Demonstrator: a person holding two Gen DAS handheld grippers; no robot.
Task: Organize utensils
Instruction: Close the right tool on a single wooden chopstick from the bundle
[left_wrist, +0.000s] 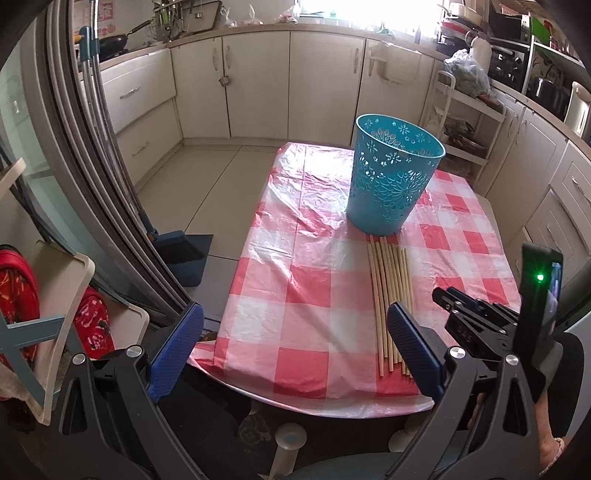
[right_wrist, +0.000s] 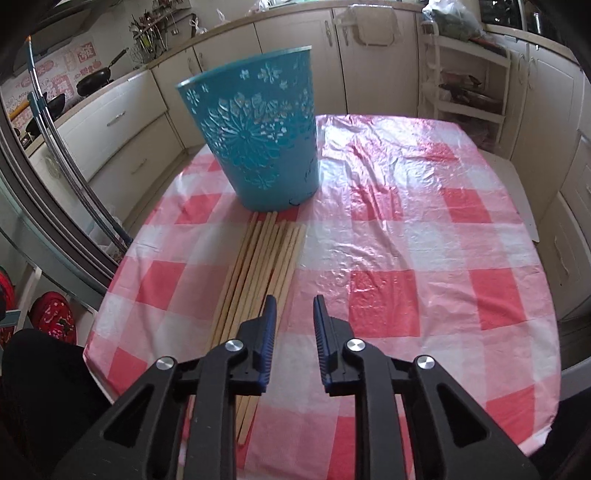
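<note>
A bundle of several wooden chopsticks lies side by side on the red-and-white checked tablecloth. Their far ends reach the foot of an upright teal perforated basket. My left gripper is wide open over the table's near left edge, its right finger beside the chopsticks' near ends. My right gripper hovers at the bundle's right side. Its jaws stand a narrow gap apart with nothing between them, and its left finger overlaps the outermost sticks.
A broom and dustpan stand on the floor left of the table, beside a sliding door frame. Red bags sit low at the left. Cream cabinets ring the room, and a white shelf rack stands behind the table.
</note>
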